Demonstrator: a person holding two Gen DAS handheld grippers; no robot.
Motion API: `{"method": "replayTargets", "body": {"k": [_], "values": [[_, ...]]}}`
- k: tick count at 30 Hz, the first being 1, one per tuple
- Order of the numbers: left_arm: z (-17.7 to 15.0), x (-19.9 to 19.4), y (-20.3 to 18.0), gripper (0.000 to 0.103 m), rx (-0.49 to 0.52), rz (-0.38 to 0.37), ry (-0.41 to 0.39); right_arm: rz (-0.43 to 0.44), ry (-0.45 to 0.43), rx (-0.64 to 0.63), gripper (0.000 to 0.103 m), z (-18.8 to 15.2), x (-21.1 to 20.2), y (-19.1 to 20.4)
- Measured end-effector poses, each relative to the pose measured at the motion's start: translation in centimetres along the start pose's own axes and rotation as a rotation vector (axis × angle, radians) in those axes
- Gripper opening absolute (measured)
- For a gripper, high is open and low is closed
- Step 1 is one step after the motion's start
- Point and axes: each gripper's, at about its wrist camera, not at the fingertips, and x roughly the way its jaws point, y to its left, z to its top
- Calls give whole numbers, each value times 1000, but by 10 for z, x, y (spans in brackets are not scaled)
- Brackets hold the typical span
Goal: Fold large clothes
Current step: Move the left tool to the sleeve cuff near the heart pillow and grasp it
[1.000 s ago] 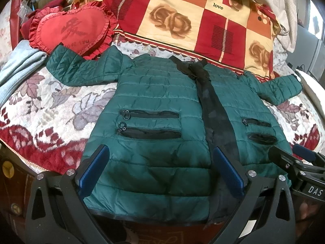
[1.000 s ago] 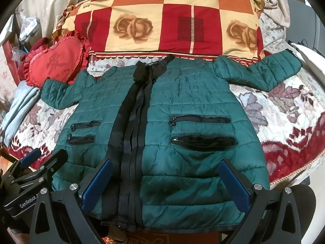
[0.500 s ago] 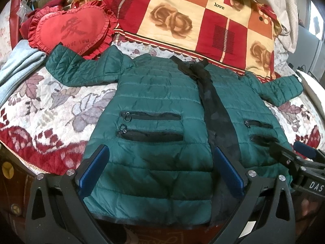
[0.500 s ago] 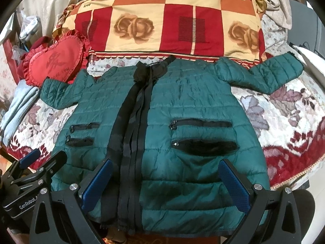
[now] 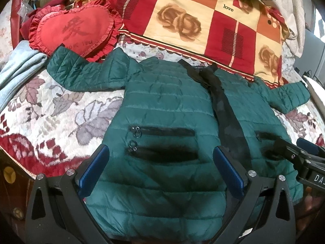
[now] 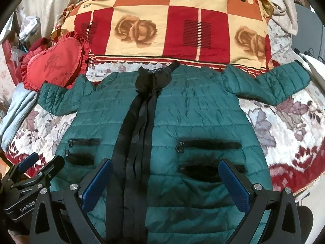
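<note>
A dark green quilted jacket (image 5: 166,105) lies flat and face up on the bed, sleeves spread out, with a black zipper band down its middle; it also shows in the right wrist view (image 6: 195,113). My left gripper (image 5: 160,166) is open and empty, hovering over the jacket's lower left panel with its two zip pockets. My right gripper (image 6: 165,180) is open and empty over the lower right panel. Each gripper shows at the edge of the other's view: the right one (image 5: 300,158) and the left one (image 6: 34,170).
A floral bedspread (image 5: 50,109) covers the bed. A red heart cushion (image 5: 73,32) touches the left sleeve. A checked rose quilt (image 5: 203,16) lies behind the collar. Light blue cloth (image 5: 14,73) is at the far left. The bed's front edge is just below the jacket hem.
Both grippers have moved forward a little over the jacket, so the pockets sit closer to the fingers. The jacket has not moved and both grippers stay open.
</note>
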Motion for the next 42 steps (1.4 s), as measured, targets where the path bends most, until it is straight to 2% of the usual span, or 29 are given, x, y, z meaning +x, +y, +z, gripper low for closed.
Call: {"method": "replayTargets", "body": {"k": [10, 15, 30, 42], "values": [[19, 8, 8, 102, -6, 17, -10, 17, 0, -17, 103, 14, 13, 9], [35, 18, 25, 102, -54, 11, 12, 34, 16, -16, 103, 22, 24, 10], [86, 49, 97, 102, -109, 182, -4, 51, 35, -36, 103, 51, 54, 16], [125, 90, 178, 102, -188, 336, 7, 85, 85, -49, 103, 50, 69, 20]]}}
